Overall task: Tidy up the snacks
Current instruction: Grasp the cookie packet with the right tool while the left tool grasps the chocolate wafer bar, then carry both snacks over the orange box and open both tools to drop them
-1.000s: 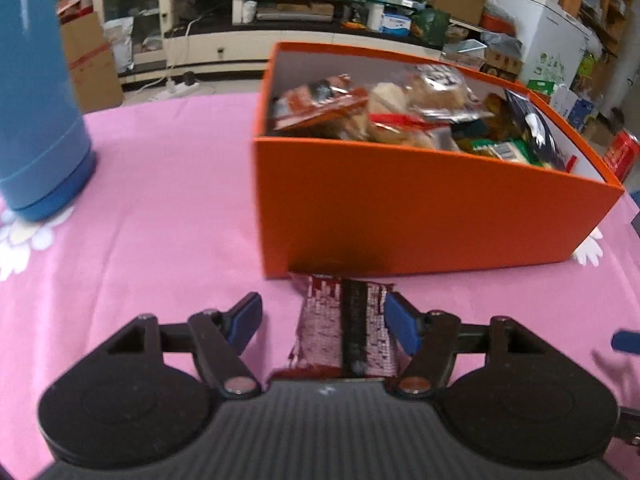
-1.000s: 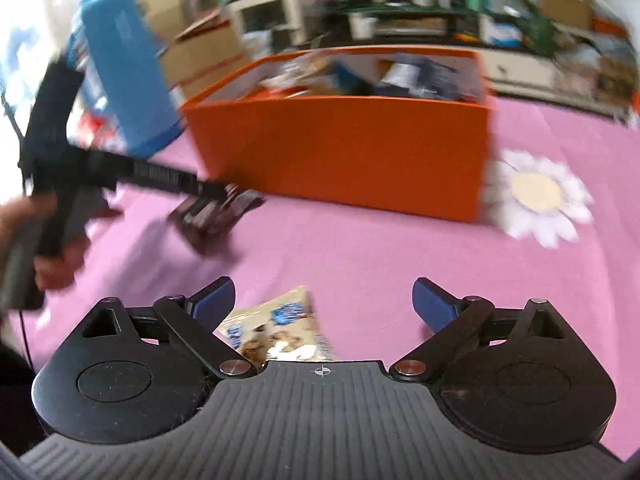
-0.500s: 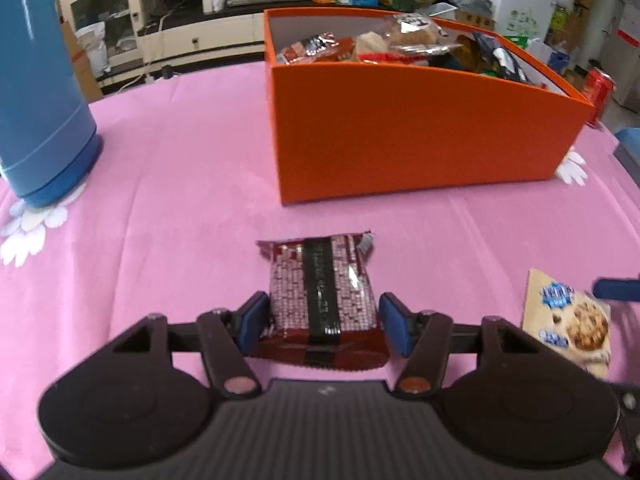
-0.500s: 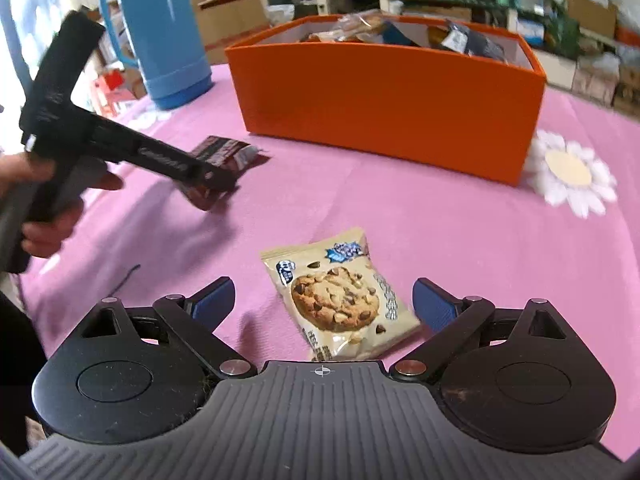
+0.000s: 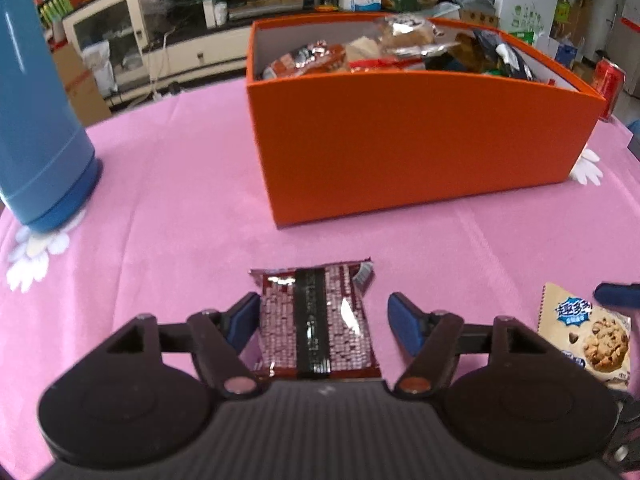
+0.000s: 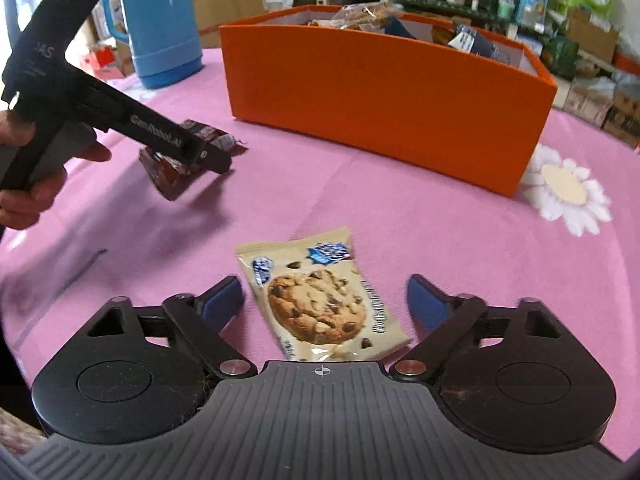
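Left tool (image 5: 318, 316): jaws apart and just now widening; left pad touches the wrapper's edge, right pad stands clear of it; nothing gripped.
Right tool (image 6: 325, 300): jaws apart, just now narrowing; cookie packet lies between the pads, neither pad on it; released.
Surroundings: orange box (image 5: 416, 148) heaped with wrapped snacks, on the pink counter (image 5: 168, 216) beyond both tools; blue flask (image 5: 36, 120) at far left; red can (image 5: 608, 80) behind the box's right corner; white daisy print (image 6: 568, 188) beside the box.
Obstructions: open counter between each packet and the box's near wall.
Hand pose: person's hand (image 6: 28, 172) grips the left tool's handle, tool angled down onto the counter; both tools point downward.
Red wafer packet (image 5: 316, 320): flat, glossy red with a dark centre band, short of the box.
Cookie packet (image 6: 320, 300): cream wrapper, chocolate-chip cookie picture, flat, slightly askew, right of the wafer packet.
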{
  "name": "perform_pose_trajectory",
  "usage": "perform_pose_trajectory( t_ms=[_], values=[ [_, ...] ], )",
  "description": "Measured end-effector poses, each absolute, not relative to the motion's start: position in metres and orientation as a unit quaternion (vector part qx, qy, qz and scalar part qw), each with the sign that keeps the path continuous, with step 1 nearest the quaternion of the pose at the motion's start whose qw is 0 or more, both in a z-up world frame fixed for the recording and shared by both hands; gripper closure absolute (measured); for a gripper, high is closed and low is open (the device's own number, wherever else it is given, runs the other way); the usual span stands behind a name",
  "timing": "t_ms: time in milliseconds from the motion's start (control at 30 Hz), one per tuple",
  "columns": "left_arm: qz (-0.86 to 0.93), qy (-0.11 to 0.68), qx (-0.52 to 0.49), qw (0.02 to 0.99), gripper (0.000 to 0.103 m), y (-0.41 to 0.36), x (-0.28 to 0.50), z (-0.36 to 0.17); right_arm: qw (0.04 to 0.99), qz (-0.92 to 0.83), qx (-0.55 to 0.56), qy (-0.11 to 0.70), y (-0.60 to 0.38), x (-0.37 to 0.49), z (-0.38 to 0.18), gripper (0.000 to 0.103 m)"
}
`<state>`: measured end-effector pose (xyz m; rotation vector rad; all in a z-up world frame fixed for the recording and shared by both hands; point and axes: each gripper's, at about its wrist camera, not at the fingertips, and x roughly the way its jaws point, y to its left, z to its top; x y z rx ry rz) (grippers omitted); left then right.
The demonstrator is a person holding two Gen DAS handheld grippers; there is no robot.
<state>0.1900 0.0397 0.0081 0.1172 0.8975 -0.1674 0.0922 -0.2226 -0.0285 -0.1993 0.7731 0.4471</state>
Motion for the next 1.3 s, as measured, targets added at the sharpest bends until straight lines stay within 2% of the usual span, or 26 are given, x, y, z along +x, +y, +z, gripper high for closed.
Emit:
perform_pose_trajectory(
  t_ms=[33,100,200,333,467,600,633,767,833,1200,1267,1300],
  values=[
    [-0.081,0.434,0.054,0.895,0.033,0.040,0.190,0.008,0.897,0.217,-0.093,0.372,-0.224,0.091,-0.027,0.048],
    [-0.081,0.437,0.046,0.895,0.033,0.041,0.190,0.008,0.904,0.192,-0.083,0.372,-0.231,0.093,-0.024,0.060],
    [-0.082,0.439,0.039,0.894,0.033,0.040,0.191,0.007,0.911,0.143,-0.049,0.385,-0.250,0.103,-0.021,0.060],
    [-0.085,0.440,0.039,0.893,0.033,0.042,0.192,0.007,0.908,0.156,-0.039,0.388,-0.252,0.100,-0.020,0.046],
    [-0.087,0.437,0.041,0.894,0.032,0.042,0.191,0.006,0.907,0.161,-0.047,0.387,-0.248,0.097,-0.022,0.040],
    [-0.087,0.437,0.039,0.894,0.030,0.042,0.192,0.005,0.906,0.164,-0.052,0.387,-0.243,0.095,-0.025,0.025],
    [-0.085,0.438,0.037,0.894,0.030,0.042,0.192,0.005,0.906,0.163,-0.053,0.386,-0.243,0.095,-0.026,0.024],
    [-0.081,0.440,0.036,0.894,0.030,0.041,0.191,0.006,0.907,0.158,-0.050,0.388,-0.244,0.095,-0.026,0.025],
    [-0.081,0.440,0.038,0.893,0.030,0.041,0.190,0.006,0.907,0.155,-0.035,0.390,-0.249,0.096,-0.023,0.032],
    [-0.082,0.438,0.041,0.894,0.030,0.040,0.189,0.006,0.909,0.152,-0.067,0.382,-0.245,0.094,-0.025,0.037],
    [-0.082,0.440,0.036,0.893,0.032,0.041,0.188,0.006,0.910,0.151,-0.066,0.380,-0.246,0.094,-0.025,0.041],
    [-0.084,0.439,0.036,0.894,0.042,0.042,0.188,0.006,0.911,0.152,-0.065,0.377,-0.246,0.093,-0.024,0.054]
  ],
)
